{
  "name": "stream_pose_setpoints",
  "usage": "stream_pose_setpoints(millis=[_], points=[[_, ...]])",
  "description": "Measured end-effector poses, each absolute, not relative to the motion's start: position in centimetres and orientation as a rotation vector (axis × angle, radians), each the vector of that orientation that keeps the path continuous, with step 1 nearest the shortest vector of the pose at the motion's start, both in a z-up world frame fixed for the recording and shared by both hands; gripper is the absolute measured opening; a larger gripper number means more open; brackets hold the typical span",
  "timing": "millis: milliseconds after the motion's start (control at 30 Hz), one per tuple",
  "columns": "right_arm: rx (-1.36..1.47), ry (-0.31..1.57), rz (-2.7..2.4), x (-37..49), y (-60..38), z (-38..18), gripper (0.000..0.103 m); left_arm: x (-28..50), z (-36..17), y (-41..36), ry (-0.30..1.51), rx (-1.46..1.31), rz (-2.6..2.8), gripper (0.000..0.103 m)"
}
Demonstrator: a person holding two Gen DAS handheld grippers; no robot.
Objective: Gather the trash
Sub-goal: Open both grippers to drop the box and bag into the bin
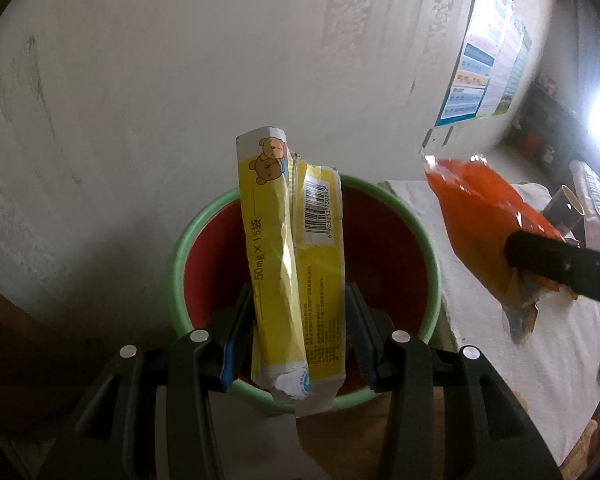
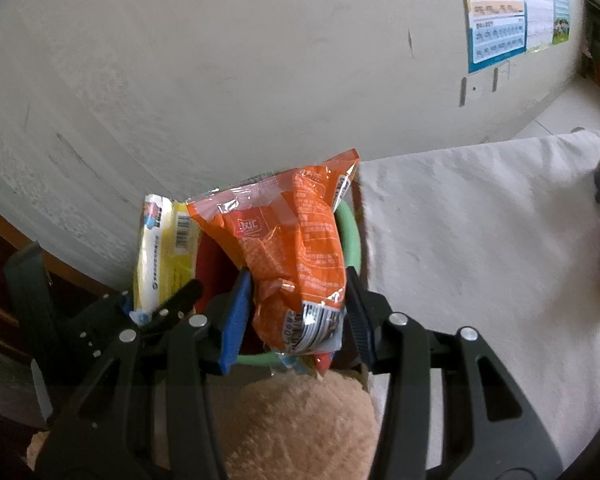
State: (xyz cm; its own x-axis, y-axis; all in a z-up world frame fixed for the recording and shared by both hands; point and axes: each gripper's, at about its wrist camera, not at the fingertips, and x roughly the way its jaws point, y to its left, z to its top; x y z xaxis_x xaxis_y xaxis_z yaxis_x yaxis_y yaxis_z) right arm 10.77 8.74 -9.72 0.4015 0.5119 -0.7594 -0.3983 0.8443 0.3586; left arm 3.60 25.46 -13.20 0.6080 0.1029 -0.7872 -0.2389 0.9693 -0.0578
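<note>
The left claw (image 1: 298, 336), seen from its own wrist camera: two matte black plastic arms, each with triangular cut-outs and a pair of round silver rivet heads, ending in flat fingers lined with blue pads (image 1: 229, 364). The right claw (image 2: 298, 316) is the same build, black with silver rivets, its blue pads (image 2: 233, 320) ribbed along the inner face. In the right wrist view the left claw's black side plate shows small pale screw heads.
</note>
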Motion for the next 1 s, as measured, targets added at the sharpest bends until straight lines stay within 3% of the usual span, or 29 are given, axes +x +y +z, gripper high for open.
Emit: stream_pose_setpoints(millis=[567, 667, 733, 767, 833, 1000], points=[[0.13, 1.04, 0.59, 11.6, 10.4, -11.1, 0.047, 3.4, -14.9, 26.4, 0.938, -0.192, 0.202, 0.044], [0.147, 1.037, 0.608, 12.0, 10.7, -11.1, 0.057, 3.7, -15.2, 26.4, 0.954, -0.185, 0.208, 0.052], [0.165, 1.034, 0.617, 12.2, 10.6, -11.2, 0.074, 3.9, -15.4, 26.3, 0.962, -0.18, 0.217, 0.058], [0.173, 1.03, 0.624, 12.2, 10.6, -11.2, 0.074, 4.1, -15.4, 26.3, 0.961, -0.178, 0.219, 0.067], [0.183, 1.025, 0.637, 12.2, 10.4, -11.2, 0.077, 4.1, -15.3, 26.1, 0.956, -0.169, 0.228, 0.072], [0.171, 0.972, 0.582, 12.1, 6.8, -10.9, 0.078, 4.3, -15.1, 25.7, 0.965, -0.154, 0.231, 0.074]])
